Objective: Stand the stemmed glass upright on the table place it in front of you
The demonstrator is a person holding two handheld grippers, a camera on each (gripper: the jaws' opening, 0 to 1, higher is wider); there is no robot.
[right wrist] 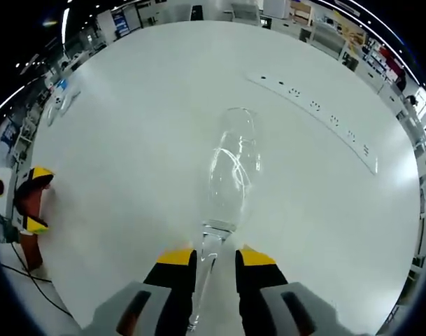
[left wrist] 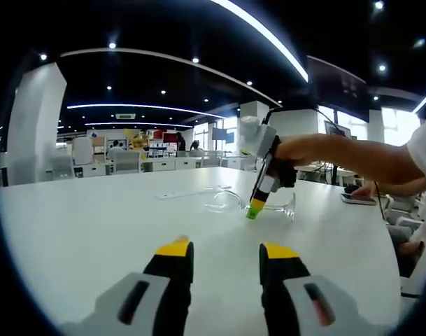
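At frame bottom, right gripper [right wrist: 216, 257]: narrow, its jaws pinching a thin stem.
Stemmed glass [right wrist: 232, 171]: clear, long, lying on the smooth white table [right wrist: 129, 140]; foot hidden.
Left gripper [left wrist: 226, 252]: wide, holding nothing.

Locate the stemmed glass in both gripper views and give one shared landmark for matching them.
Left gripper view: stemmed glass lies on its side right of centre, under the right gripper.
Right gripper view: centre, stem between that gripper's jaws, bowl pointing away.
Shared landmark: the white table.
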